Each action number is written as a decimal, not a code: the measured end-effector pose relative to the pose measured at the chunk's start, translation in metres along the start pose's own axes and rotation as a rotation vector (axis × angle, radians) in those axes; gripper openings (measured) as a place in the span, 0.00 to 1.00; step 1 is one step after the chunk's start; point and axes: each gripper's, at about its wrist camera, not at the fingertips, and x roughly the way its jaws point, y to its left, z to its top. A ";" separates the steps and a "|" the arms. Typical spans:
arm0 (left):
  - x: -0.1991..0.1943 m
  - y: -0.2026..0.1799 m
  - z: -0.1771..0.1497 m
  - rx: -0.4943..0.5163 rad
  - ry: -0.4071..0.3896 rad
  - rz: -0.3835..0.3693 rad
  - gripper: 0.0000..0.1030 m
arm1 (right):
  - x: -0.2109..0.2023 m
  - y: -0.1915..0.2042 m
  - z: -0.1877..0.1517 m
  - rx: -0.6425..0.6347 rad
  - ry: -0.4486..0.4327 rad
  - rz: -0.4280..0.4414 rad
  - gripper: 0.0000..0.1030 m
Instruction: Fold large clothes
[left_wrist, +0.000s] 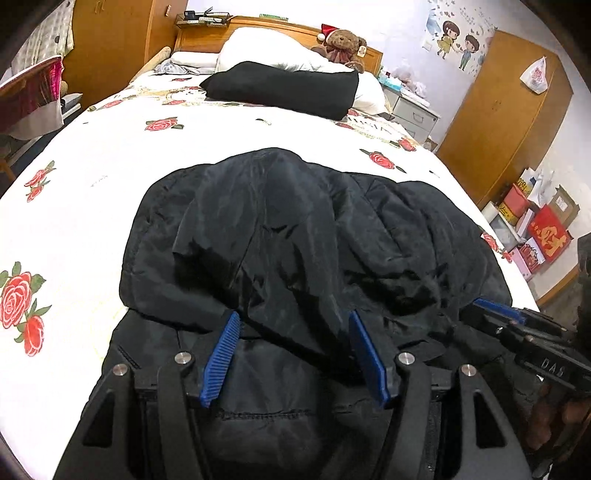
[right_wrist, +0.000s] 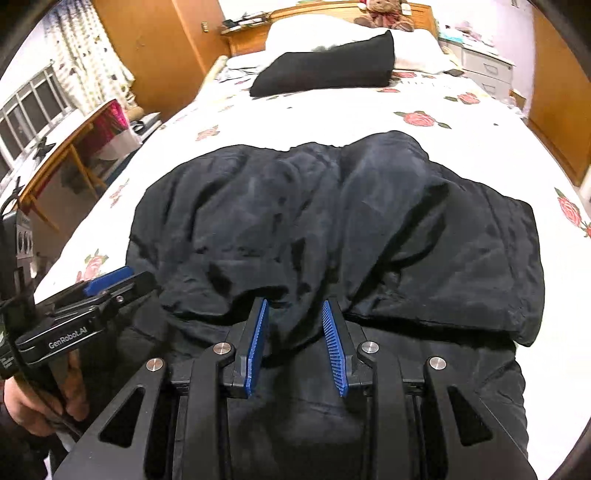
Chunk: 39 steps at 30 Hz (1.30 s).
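Left tongs (left_wrist: 293, 354): yours, spread over black jacket (left_wrist: 295, 229), no pinch.
Right tongs (right_wrist: 295, 345): pinching jacket fold.
Bed (left_wrist: 110, 155): under jacket.

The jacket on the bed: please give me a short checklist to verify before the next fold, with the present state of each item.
1. Jacket lies on the bed, top part already folded over the lower part: ok.
2. Left tongs stand apart with cloth between the pads; whether they pinch it: cannot tell.
3. Right tongs are narrower, a fold of cloth bunched between them; firm grip: cannot tell.
4. Both tongs are at the near folded edge, side by side: ok.
5. Cloth smooth: not ok, wrinkled and puffy.
6. Bare bed beyond the jacket, before the black bundle: ok.
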 end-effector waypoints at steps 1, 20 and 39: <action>0.002 -0.002 0.000 0.004 0.003 -0.005 0.63 | 0.003 0.003 -0.001 -0.010 0.002 0.005 0.31; -0.015 -0.017 -0.013 0.055 0.037 0.014 0.62 | -0.015 0.002 -0.023 0.009 0.055 0.004 0.31; -0.181 -0.043 -0.061 0.172 -0.172 0.048 0.62 | -0.192 0.019 -0.100 -0.003 -0.192 -0.025 0.50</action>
